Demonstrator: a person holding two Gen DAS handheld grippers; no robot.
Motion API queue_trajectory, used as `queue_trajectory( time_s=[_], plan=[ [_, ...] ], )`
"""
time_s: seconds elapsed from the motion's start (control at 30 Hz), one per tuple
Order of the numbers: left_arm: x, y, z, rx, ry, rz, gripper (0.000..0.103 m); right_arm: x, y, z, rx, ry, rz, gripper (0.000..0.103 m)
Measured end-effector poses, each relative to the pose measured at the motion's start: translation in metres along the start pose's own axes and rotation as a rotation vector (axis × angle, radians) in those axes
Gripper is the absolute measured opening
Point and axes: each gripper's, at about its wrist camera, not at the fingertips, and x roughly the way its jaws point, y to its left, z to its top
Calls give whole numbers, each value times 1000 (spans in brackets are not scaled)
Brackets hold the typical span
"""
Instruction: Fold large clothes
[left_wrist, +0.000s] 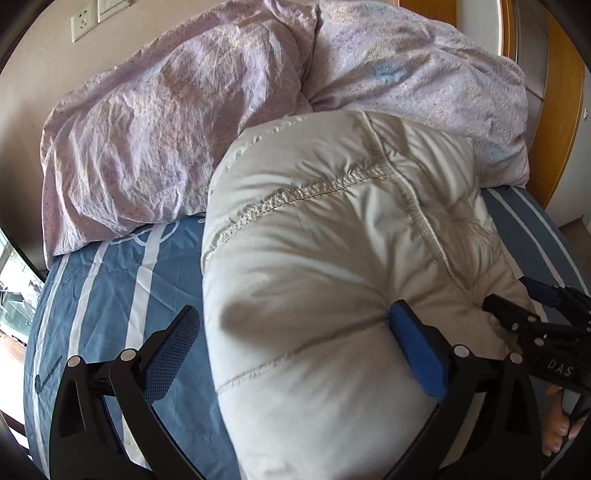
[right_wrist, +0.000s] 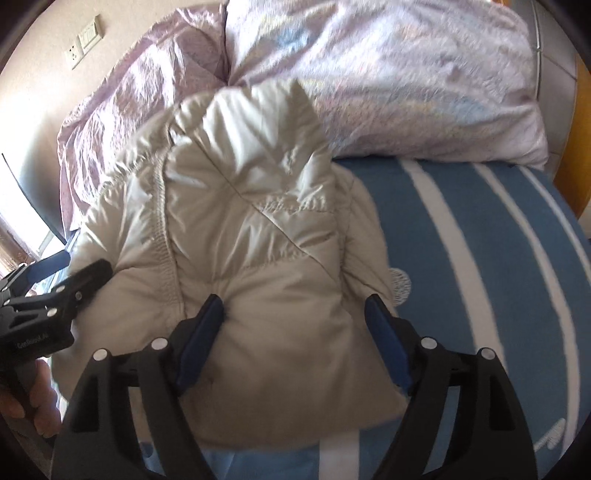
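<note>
We are over the bed (left_wrist: 110, 280) now, its blue sheet striped with white, and the cream puffer jacket (left_wrist: 332, 258) lies bundled on it, its far end up against the rumpled lilac duvet (left_wrist: 147, 129) heaped along the head of the bed. Our left gripper (left_wrist: 291, 343) stands with its jaws wide apart: the right-hand blue pad (left_wrist: 417, 350) is dug into the side of the jacket's padded bulk, while the other one (left_wrist: 171, 350) hangs clear over the striped sheet, so nothing is pinched there. Over on the other side, our right gripper (right_wrist: 295, 343) is spread as well, straddling the near end of the jacket (right_wrist: 258, 240); the left-hand pad (right_wrist: 201, 343) touches the fabric, the other (right_wrist: 388, 343) sits at the jacket's edge, and we see no squeeze in the cloth between them. Each gripper peeks into the other's view at the frame edge, with a few fingers (right_wrist: 37, 398) of the person wrapped around the handle. On the wall behind the duvet there is a socket and switch plate (right_wrist: 83, 42).
</note>
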Motion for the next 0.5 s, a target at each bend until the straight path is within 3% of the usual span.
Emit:
queue_trajectory(
  time_s=[0.07, 0.17, 0.33, 0.5],
  plan=[
    [-8, 3, -3, -1, -1, -1, 102, -9, 2, -1, -10, -2, -17, 84],
    [-20, 6, -6, 2, 20, 7, 102, -27, 8, -1, -43, -16, -84, 100],
    [-42, 11, -14, -18, 54, 20, 102, -54, 14, -7, -63, -1, -120, 101],
    [-66, 16, -27, -43, 64, 25, 102, -73, 18, -15, -57, 37, -92, 101]
  ],
)
